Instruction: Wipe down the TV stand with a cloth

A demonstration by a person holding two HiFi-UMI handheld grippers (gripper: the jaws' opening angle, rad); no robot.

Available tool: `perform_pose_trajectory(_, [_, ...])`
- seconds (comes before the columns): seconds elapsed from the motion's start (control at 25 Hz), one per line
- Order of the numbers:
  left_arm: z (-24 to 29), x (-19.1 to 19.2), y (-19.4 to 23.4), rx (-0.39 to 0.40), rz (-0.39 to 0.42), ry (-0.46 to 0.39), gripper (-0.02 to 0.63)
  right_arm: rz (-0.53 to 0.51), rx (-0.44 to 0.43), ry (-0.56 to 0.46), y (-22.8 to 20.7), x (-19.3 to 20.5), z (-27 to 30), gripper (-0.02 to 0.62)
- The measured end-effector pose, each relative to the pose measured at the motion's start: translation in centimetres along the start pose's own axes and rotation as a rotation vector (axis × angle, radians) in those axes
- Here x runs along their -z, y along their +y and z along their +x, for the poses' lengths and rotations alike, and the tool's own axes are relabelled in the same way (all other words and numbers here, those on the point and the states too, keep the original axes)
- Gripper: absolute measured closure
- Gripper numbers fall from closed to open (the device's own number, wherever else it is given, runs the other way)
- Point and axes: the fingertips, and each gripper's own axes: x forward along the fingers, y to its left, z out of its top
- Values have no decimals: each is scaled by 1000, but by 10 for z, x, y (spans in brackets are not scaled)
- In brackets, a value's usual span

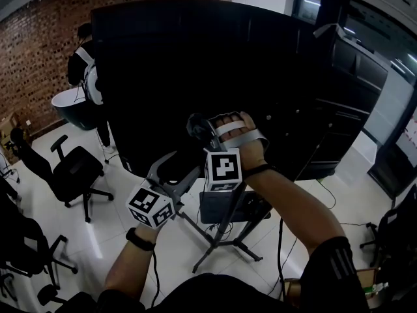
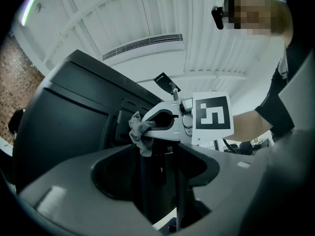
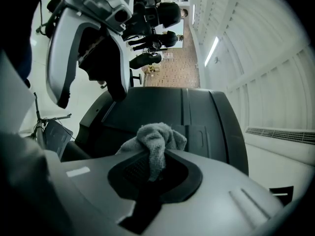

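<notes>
One cloth (image 3: 156,140), pinched by right gripper (image 3: 153,162) (left gripper (image 2: 158,167) gapes empty)

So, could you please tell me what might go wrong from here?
The cloth is pinched only at one fold by the right tool, so it may pull free while wiping. The open left tool sits close by and could bump it. Cables trail near the stand legs and could snag.

White tiled floor (image 1: 127,197) bearing the splayed TV stand legs (image 1: 215,243) and a black office chair (image 1: 75,171).
</notes>
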Motion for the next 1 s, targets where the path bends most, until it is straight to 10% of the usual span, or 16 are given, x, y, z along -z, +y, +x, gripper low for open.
perform_pose_trajectory(0.44, [33, 4, -31, 83, -13, 0, 321, -22, -4, 84, 5, 41, -20, 563])
perform_pose_trajectory(1.0, [50, -21, -65, 65, 18, -40, 321, 295, 87, -146, -55, 60, -100, 561])
